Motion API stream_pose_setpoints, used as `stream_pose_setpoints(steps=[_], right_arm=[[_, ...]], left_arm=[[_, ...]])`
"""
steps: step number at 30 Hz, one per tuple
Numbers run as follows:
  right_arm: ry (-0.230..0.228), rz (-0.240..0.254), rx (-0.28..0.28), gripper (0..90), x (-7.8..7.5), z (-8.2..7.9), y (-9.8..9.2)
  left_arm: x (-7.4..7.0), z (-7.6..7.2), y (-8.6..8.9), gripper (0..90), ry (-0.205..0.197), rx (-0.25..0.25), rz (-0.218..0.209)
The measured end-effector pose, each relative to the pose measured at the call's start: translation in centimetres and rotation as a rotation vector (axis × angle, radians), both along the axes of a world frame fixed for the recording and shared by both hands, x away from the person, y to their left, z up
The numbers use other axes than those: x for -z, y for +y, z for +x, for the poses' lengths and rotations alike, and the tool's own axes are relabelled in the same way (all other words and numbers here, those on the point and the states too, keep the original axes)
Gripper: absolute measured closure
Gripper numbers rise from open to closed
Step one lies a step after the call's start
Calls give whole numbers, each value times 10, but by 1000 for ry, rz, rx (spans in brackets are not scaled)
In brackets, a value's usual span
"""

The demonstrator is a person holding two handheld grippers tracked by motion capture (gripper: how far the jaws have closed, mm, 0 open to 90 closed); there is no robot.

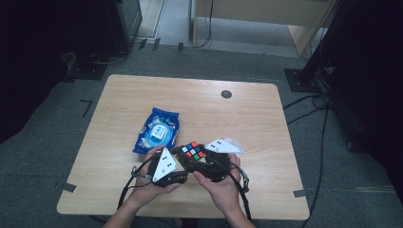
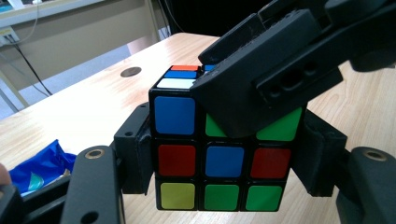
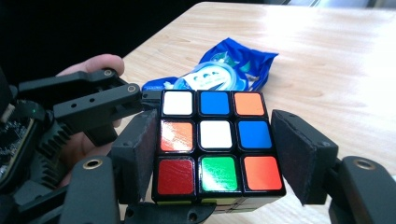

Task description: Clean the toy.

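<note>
A scrambled Rubik's cube [image 1: 192,151] is held just above the wooden table [image 1: 247,123], near its front edge, between both hand-held grippers. In the left gripper view my left gripper [image 2: 226,154] is shut on the cube [image 2: 224,161], with its pads on the cube's two sides. One finger [image 2: 261,84] of the other gripper crosses the top row of that face. In the right gripper view my right gripper [image 3: 217,149] straddles the cube [image 3: 215,135], and both pads lie against its sides. The left gripper's fingers [image 3: 93,105] reach in from the left.
A blue wipes packet [image 1: 157,130] lies on the table just behind and left of the cube. A round cable hole [image 1: 226,94] sits near the table's far edge. Black stands and cables are on the floor around the table.
</note>
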State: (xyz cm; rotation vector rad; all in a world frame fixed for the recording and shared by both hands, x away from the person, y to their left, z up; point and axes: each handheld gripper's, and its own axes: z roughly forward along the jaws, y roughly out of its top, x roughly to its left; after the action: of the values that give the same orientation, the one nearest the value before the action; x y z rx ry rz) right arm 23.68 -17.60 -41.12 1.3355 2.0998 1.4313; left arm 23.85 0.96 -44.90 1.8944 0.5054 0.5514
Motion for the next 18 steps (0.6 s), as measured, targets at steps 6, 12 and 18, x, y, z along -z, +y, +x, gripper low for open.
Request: stream_pose_setpoints(steps=[6,12,18], right_arm=[[4,-9,-18,345,2,1,0],[14,139,-59,338,-4,7,-18],[-35,162,-21,351,-1,9,-37]], left_arm=[[1,-1,0,336,-9,-4,14],[-4,11,14,338,61,-63,-65],[-12,31,49,338,148,-177,-189]])
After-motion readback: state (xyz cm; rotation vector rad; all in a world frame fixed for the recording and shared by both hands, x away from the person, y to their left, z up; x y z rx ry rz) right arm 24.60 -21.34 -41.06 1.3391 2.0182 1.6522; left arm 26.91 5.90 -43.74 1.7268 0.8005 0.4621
